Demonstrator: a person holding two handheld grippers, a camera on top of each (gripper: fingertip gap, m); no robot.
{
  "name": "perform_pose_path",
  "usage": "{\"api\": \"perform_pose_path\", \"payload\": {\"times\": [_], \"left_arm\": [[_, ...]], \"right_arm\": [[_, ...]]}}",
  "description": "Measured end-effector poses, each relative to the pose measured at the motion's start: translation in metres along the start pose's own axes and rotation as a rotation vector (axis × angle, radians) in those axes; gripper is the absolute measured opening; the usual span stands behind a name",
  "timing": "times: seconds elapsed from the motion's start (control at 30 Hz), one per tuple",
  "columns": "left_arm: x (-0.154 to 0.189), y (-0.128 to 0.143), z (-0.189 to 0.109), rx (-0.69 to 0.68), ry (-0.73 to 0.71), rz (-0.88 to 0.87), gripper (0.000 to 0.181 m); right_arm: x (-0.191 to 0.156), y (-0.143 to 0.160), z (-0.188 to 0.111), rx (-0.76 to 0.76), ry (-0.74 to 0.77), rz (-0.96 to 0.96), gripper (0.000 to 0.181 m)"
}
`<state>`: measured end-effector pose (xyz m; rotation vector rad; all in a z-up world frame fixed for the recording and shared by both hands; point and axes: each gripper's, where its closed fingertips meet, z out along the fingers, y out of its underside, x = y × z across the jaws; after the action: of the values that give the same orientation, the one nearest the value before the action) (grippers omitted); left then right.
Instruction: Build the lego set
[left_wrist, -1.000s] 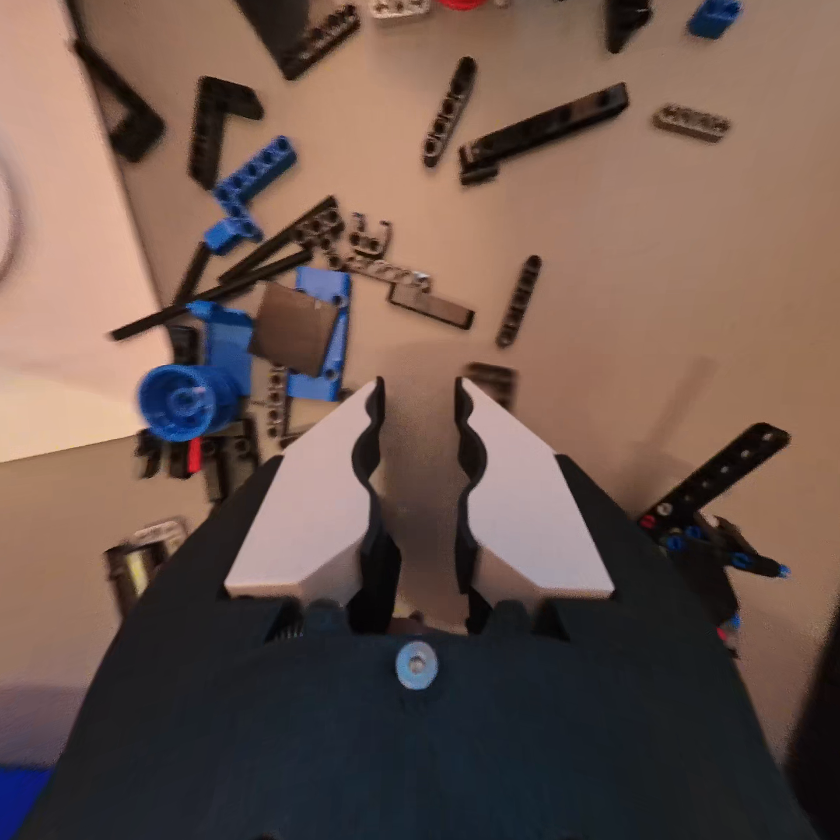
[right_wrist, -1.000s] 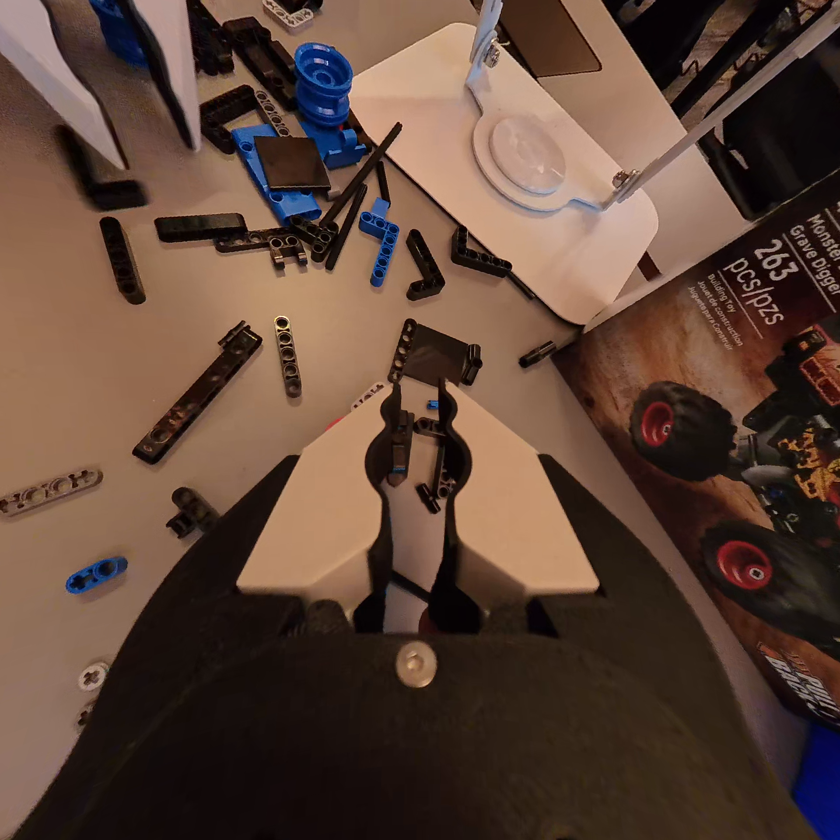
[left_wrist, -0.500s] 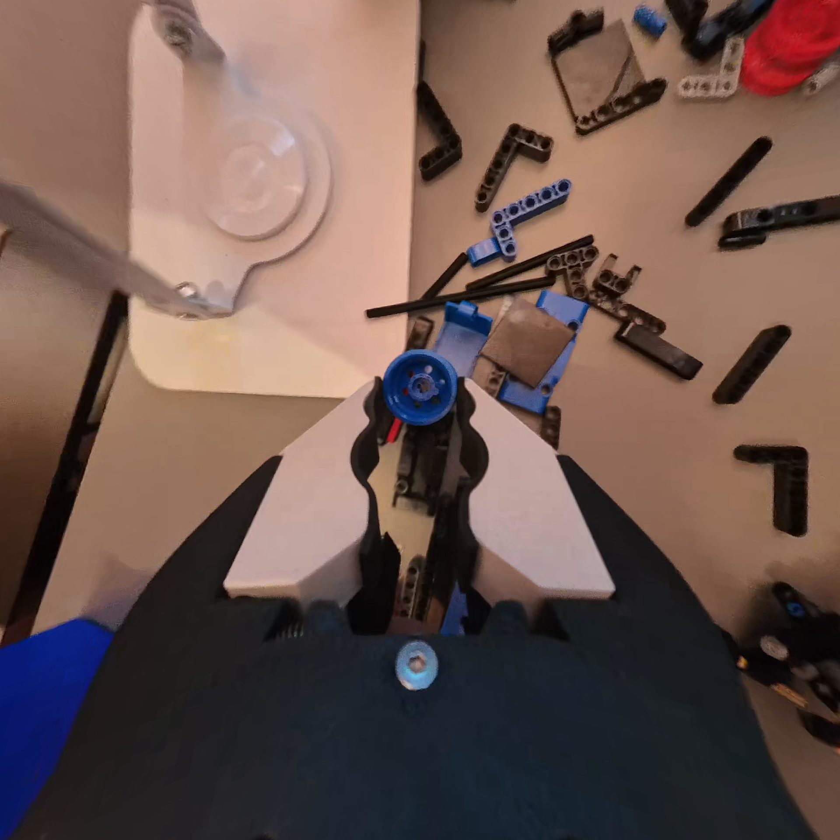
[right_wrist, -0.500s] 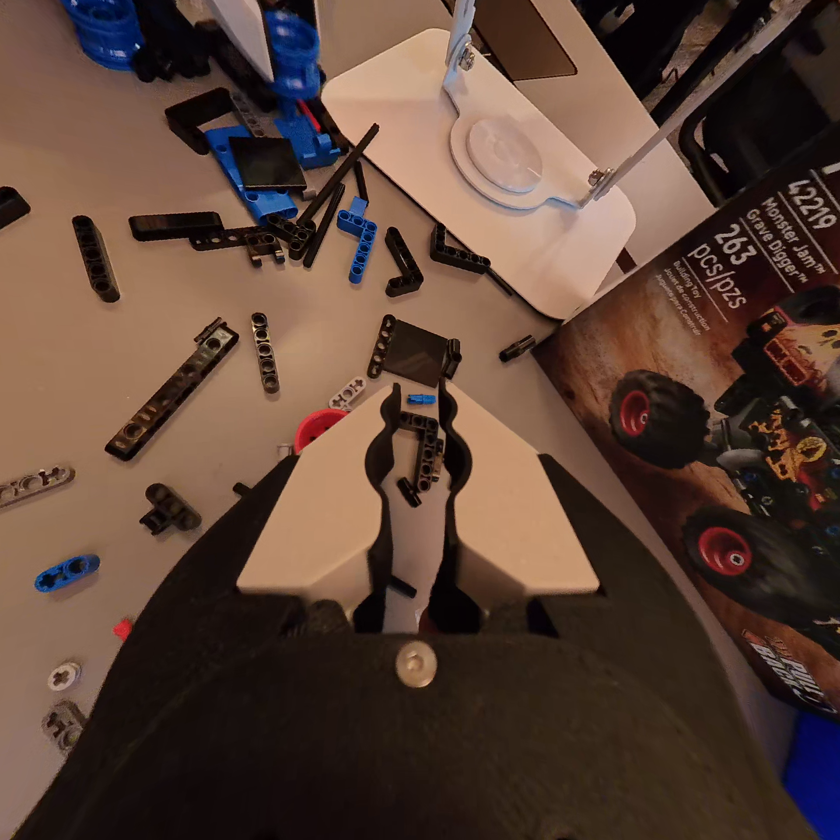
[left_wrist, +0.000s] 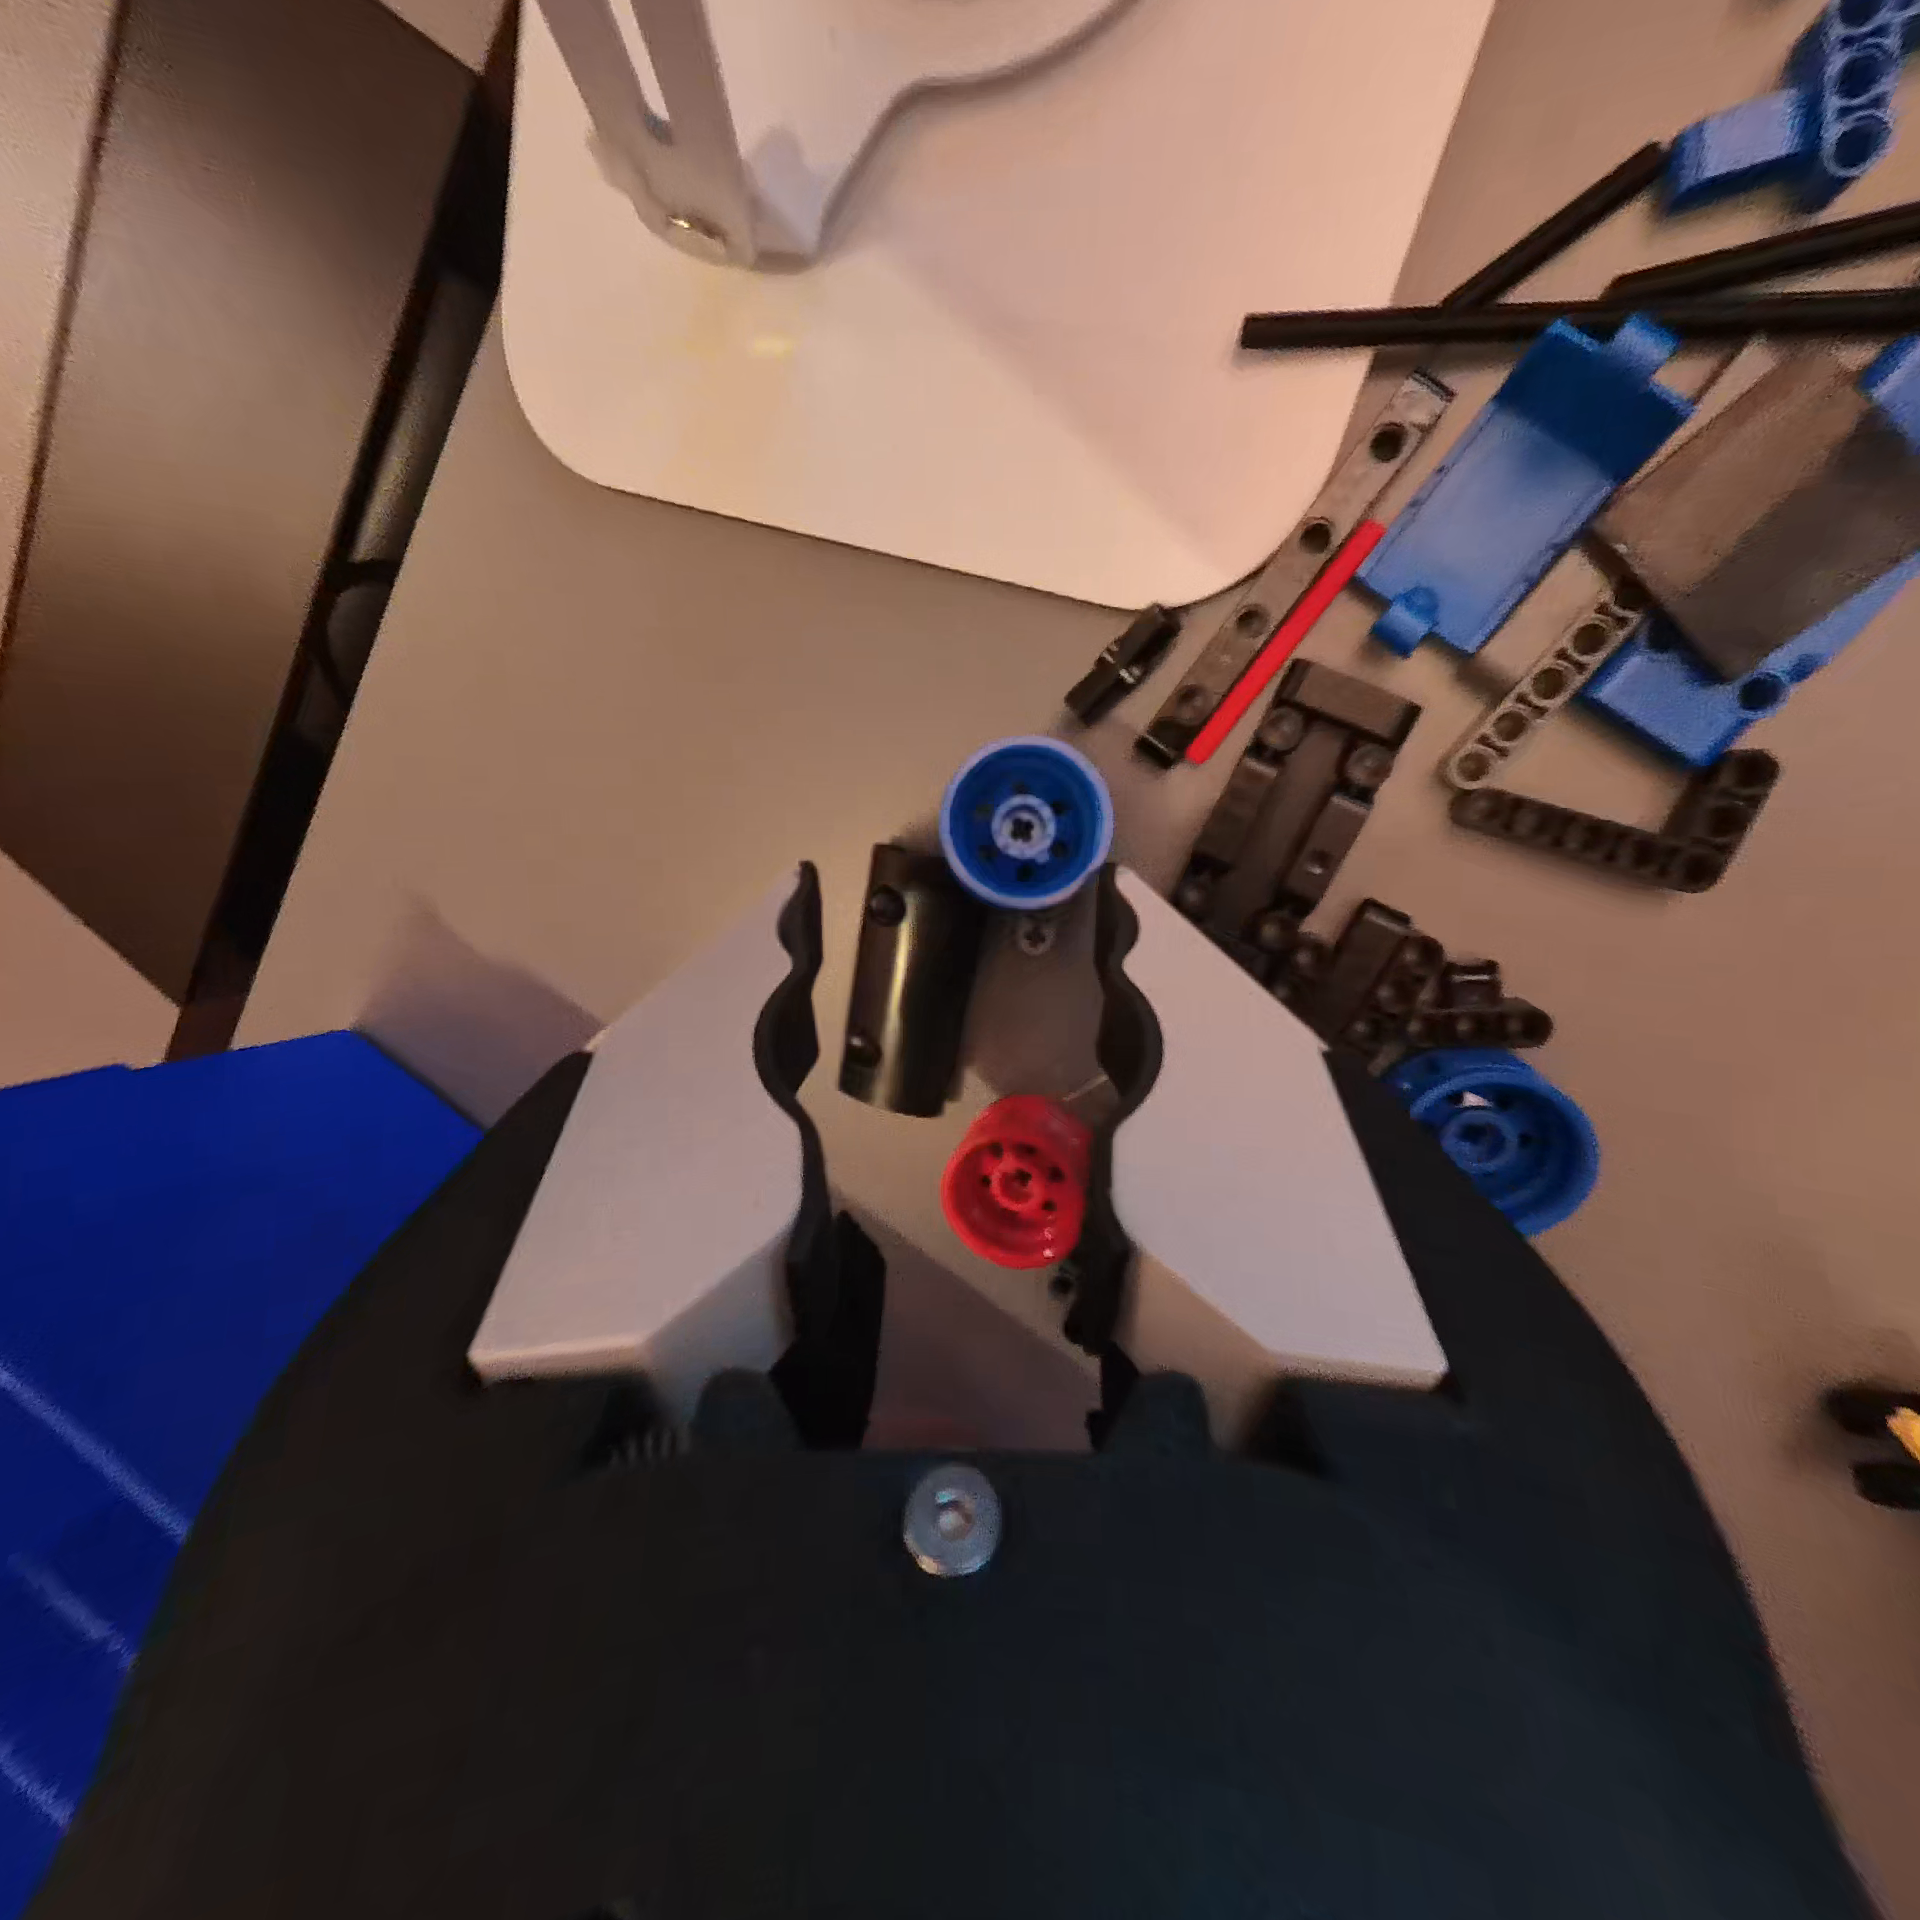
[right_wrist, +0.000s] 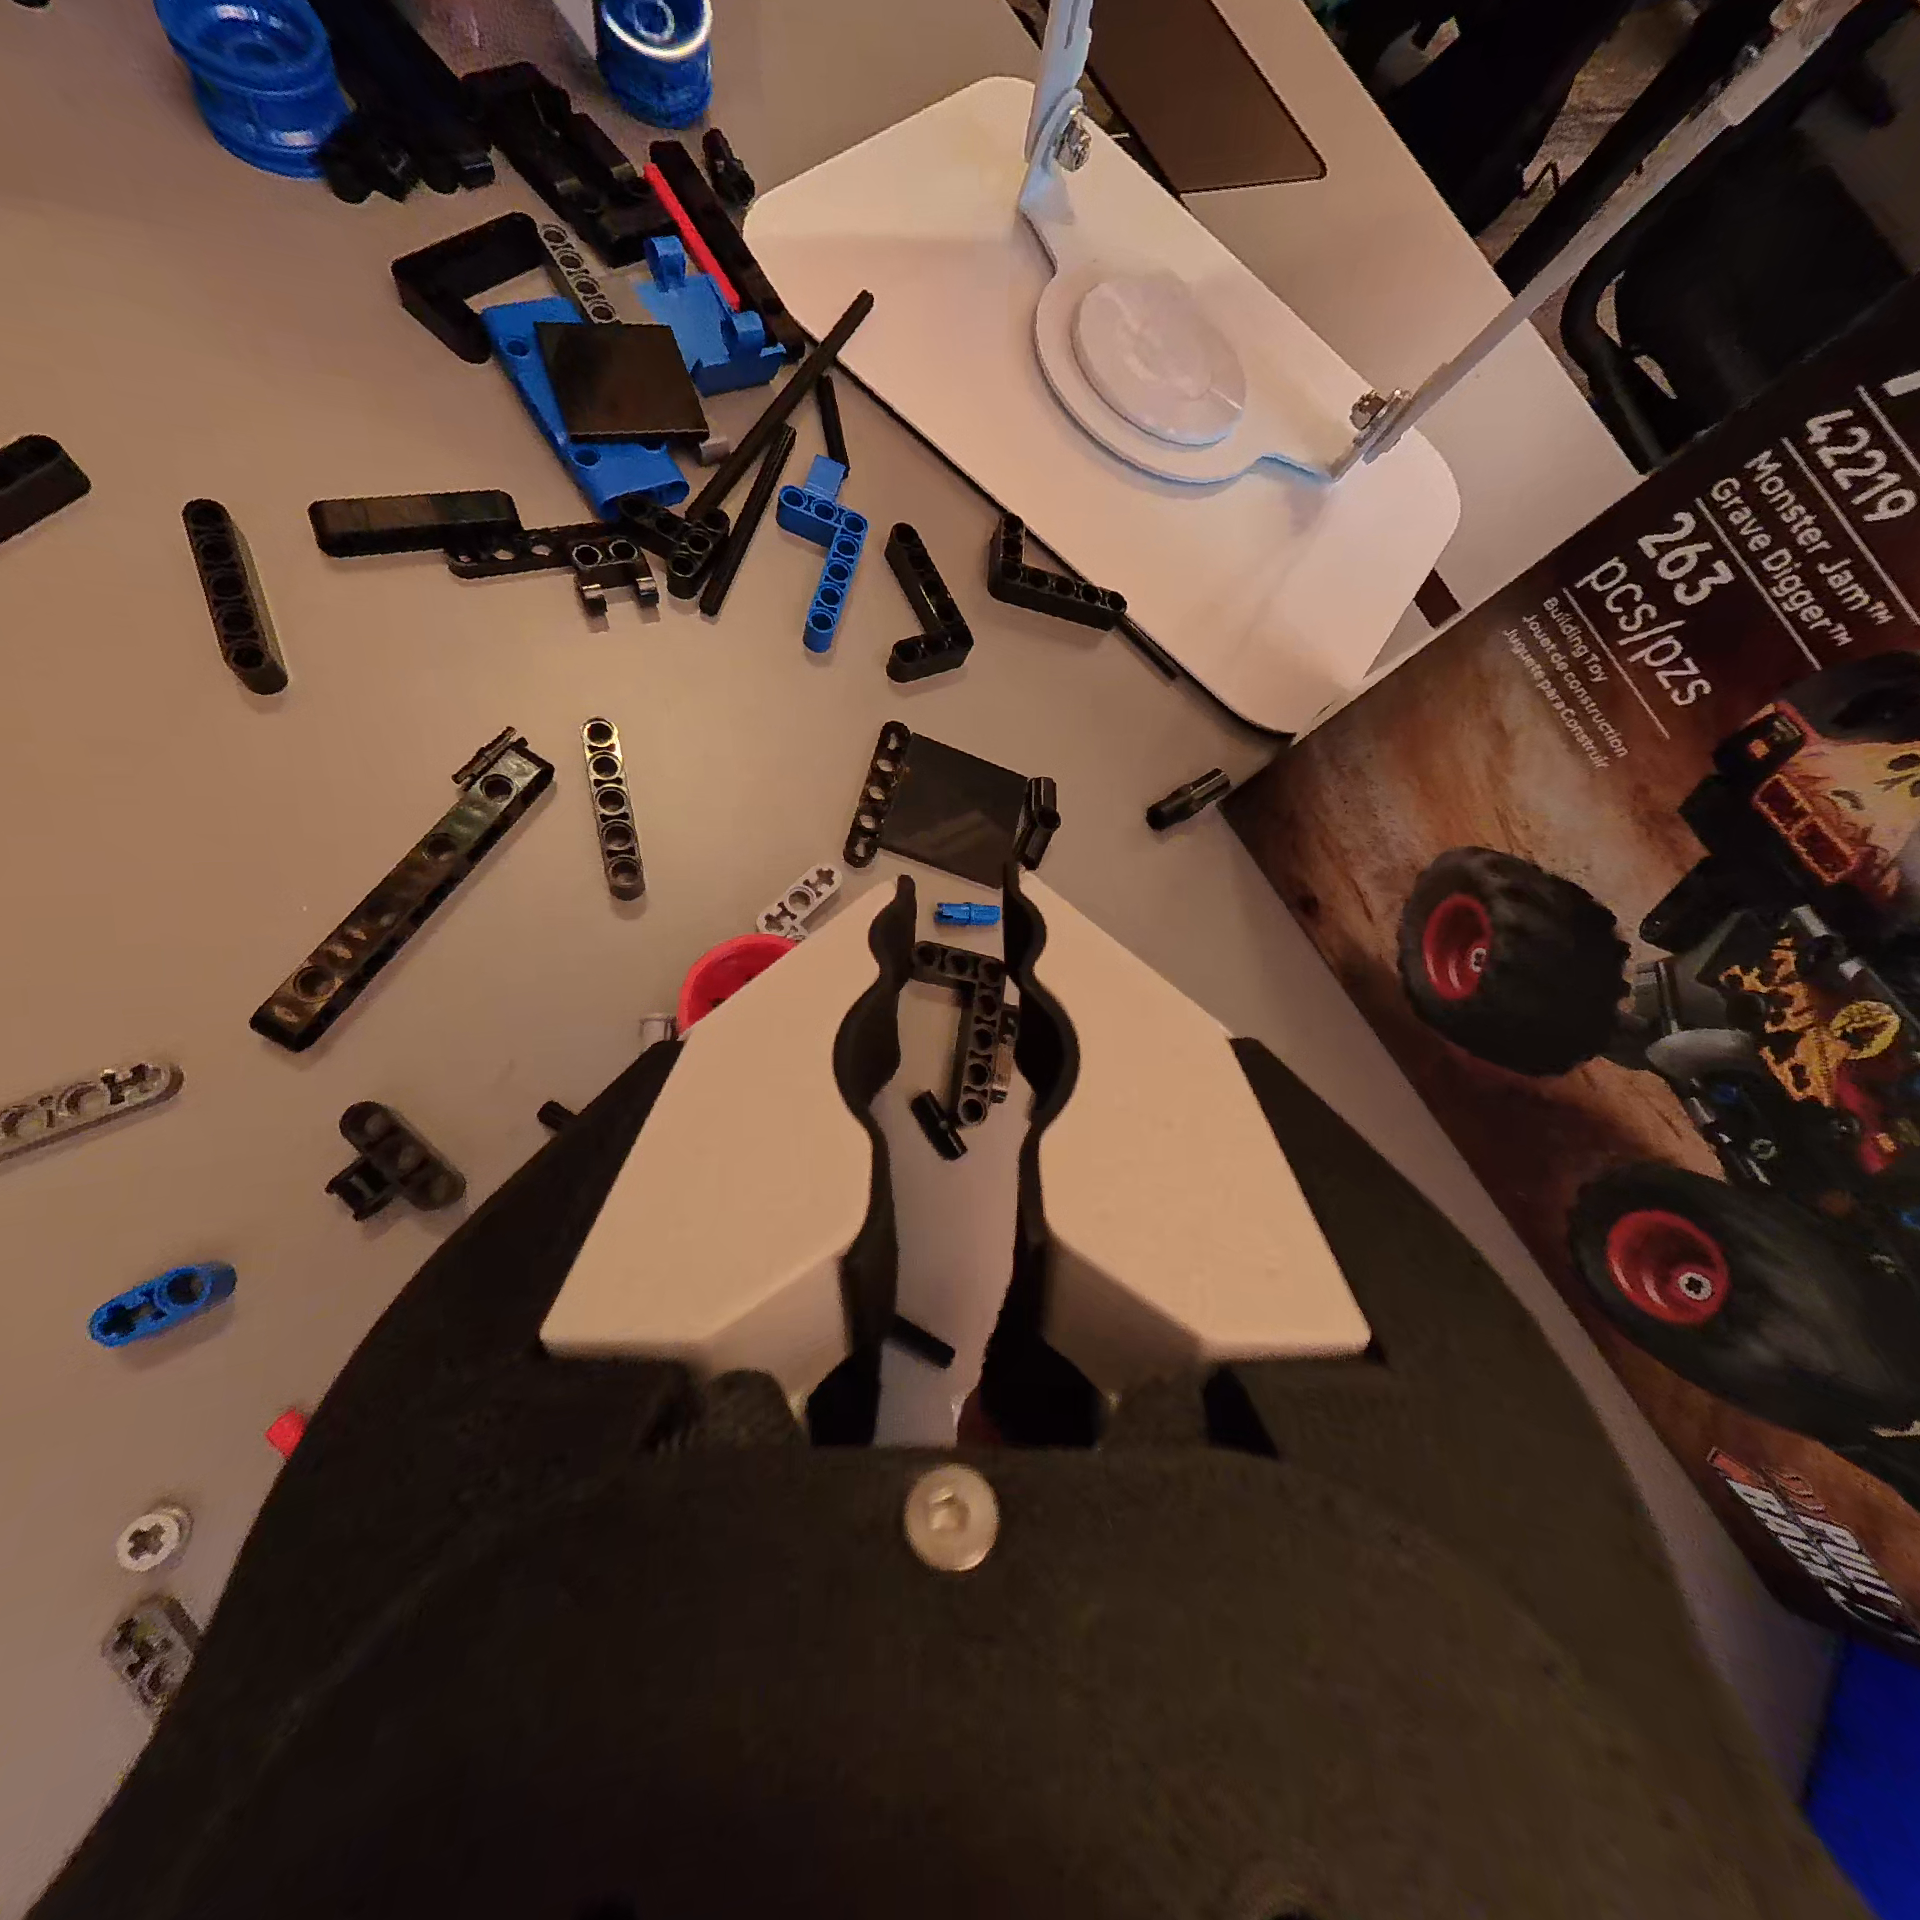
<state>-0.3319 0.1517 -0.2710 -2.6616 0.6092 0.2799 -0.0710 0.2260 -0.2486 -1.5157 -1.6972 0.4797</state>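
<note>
Jaws apart, blue wheel hub (left_wrist: 1025, 823) facing up

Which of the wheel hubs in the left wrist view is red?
The red hub lying between the left tool's fingers; the other two hubs are blue.

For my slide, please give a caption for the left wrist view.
Open left gripper above a small blue wheel hub, a red hub and a black piece.
</note>
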Motion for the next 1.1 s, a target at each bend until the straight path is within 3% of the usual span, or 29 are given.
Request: {"api": "perform_pose_path", "payload": {"times": [0.23,0.43,0.5,0.73,0.83,0.9,0.97,1.1], "left_arm": [[0.022,-0.004,-0.025,0.026,0.061,0.083,0.049],[0.04,0.042,-0.023,-0.173,0.116,0.12,0.052],[0.049,0.053,-0.018,-0.214,0.169,0.101,0.048],[0.083,0.052,-0.025,-0.229,0.314,0.171,0.021],[0.077,0.043,-0.031,-0.184,0.294,0.155,0.021],[0.053,0.032,-0.034,-0.141,0.186,0.101,0.043],[0.024,0.025,-0.035,-0.136,0.059,0.048,0.042],[0.008,0.02,-0.022,-0.19,-0.007,0.028,0.047]], "right_arm": [[0.016,0.001,-0.014,0.013,0.024,0.037,0.014],[0.022,0.006,-0.021,0.01,0.031,0.059,0.015],[0.021,0.007,-0.02,0.005,0.027,0.056,0.015],[0.019,0.008,-0.018,-0.002,0.017,0.052,0.015],[0.021,0.009,-0.02,0.003,0.021,0.056,0.015],[0.023,0.009,-0.021,0.007,0.023,0.061,0.015],[0.023,0.009,-0.021,0.008,0.024,0.064,0.015],[0.023,0.009,-0.022,0.007,0.025,0.058,0.015]]}}
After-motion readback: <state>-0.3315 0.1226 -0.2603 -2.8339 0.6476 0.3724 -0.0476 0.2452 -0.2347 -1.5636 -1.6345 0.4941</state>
